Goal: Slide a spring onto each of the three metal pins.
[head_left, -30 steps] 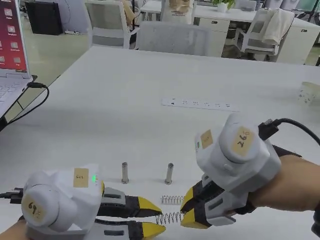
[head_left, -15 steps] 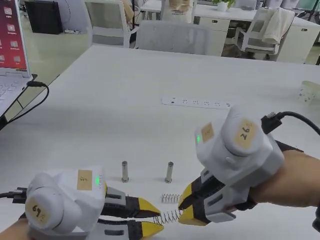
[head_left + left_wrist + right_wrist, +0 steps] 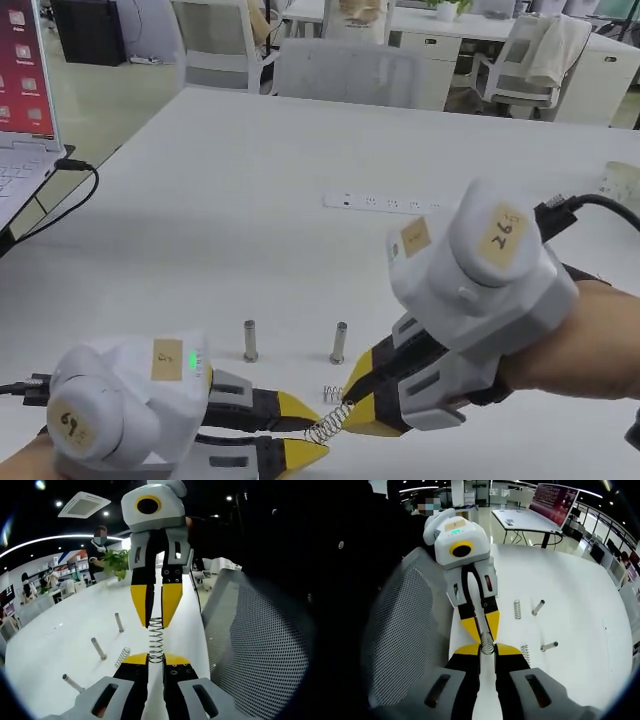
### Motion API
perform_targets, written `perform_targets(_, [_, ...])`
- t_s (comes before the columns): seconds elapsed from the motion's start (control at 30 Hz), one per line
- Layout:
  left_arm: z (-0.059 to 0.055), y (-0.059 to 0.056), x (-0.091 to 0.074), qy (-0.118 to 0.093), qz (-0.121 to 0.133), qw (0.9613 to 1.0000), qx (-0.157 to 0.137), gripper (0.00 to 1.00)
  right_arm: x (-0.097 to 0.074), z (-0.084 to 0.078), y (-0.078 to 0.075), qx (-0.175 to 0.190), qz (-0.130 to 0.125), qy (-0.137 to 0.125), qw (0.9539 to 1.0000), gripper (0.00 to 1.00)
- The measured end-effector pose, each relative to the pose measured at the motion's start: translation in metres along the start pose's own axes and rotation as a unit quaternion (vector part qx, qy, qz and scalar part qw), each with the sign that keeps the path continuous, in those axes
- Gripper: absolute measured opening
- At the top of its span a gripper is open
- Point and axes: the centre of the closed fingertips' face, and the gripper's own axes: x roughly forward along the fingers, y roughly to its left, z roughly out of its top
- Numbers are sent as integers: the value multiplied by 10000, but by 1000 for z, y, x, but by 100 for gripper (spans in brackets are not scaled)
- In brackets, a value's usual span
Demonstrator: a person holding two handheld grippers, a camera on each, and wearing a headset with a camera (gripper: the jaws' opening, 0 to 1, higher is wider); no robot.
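Gripping ends of one spring are left tool, tagged 69, and right tool, tagged 26.

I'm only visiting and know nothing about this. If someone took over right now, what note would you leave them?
Left hand-held gripper: shut on one end of a thin coiled wire spring.
Right hand-held gripper: shut on its other end.
Three grey metal pins stand bare on the white table; two loose springs lie near them.
Done: no spring fitted.
Left: all three pins.
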Motion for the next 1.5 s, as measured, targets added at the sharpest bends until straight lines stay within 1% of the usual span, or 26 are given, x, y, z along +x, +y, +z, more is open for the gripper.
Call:
perform_targets(0.1, [0, 0, 0, -6, 3, 10000, 18, 2, 0, -2, -1, 56, 0, 44, 10000, 8])
perform_targets(0.27, [0, 0, 0, 8, -2, 10000, 56, 2, 1, -3, -2, 172, 45, 3, 9998, 8])
perform_targets(0.4, [-1, 1, -1, -24, 13, 10000, 7, 2, 1, -1, -2, 375, 149, -209, 9990, 8])
perform_targets(0.53, [0, 2, -1, -45, 36, 10000, 2, 2, 1, -2, -2, 466, 207, -265, 9983, 8])
perform_targets(0.6, [1, 2, -1, -80, 41, 10000, -15, 2, 1, 2, 0, 571, 308, -407, 9971, 9])
perform_targets(0.63, [2, 2, -1, -108, 47, 9999, -24, 2, 1, 1, -1, 588, 315, -414, 9969, 8])
perform_targets(0.77, [2, 3, -2, -97, 53, 9999, -64, 2, 2, 2, -1, 560, 298, -402, 9972, 9])
perform_targets(0.87, [7, 4, -2, -213, 61, 9996, -147, 2, 5, 3, -1, 517, 310, -387, 9974, 9])
perform_targets(1.0, [6, 4, -3, -195, 71, 9997, -153, 2, 8, 3, -2, 468, 299, -333, 9979, 9])
perform_targets(1.17, [9, 4, -3, -221, 77, 9996, -154, 2, 10, 4, -1, 449, 316, -336, 9979, 9])
perform_targets(1.5, [9, 3, -3, -205, 77, 9996, -181, 2, 13, 4, -1, 451, 332, -330, 9979, 9])
